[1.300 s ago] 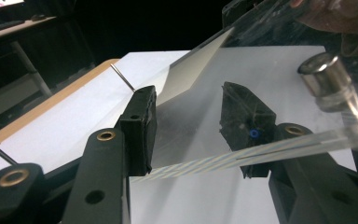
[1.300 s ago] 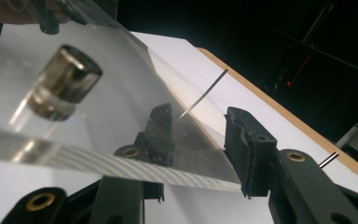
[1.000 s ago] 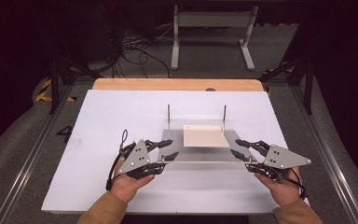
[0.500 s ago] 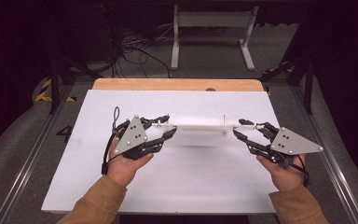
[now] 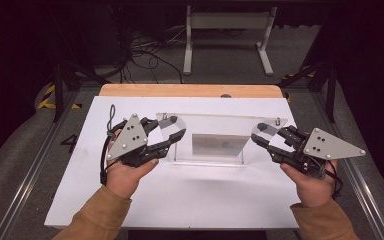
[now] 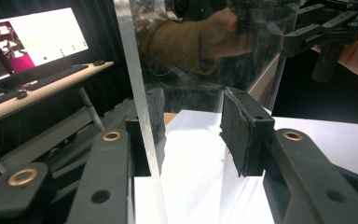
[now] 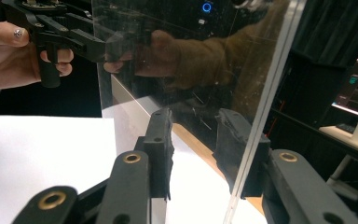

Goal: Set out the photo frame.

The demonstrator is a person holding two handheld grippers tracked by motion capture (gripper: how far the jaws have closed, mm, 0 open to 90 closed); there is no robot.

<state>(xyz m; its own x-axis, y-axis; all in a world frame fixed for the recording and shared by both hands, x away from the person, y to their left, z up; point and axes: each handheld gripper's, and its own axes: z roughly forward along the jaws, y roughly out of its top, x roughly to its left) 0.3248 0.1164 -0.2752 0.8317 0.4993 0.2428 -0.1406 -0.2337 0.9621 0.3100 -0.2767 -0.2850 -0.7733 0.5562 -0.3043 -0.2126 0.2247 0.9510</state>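
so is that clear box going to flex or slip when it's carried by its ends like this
The clear box probably stays stiff: its walls look flat and unbent. Its glossy walls could slip. The left gripper and right gripper each straddle an end wall, so it may tilt if one lags.

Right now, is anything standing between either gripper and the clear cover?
Nothing visible does. The left gripper and the right gripper each have an end of the clear cover between their jaws, held above the white table. Each gripper view shows the clear wall directly between the pads.
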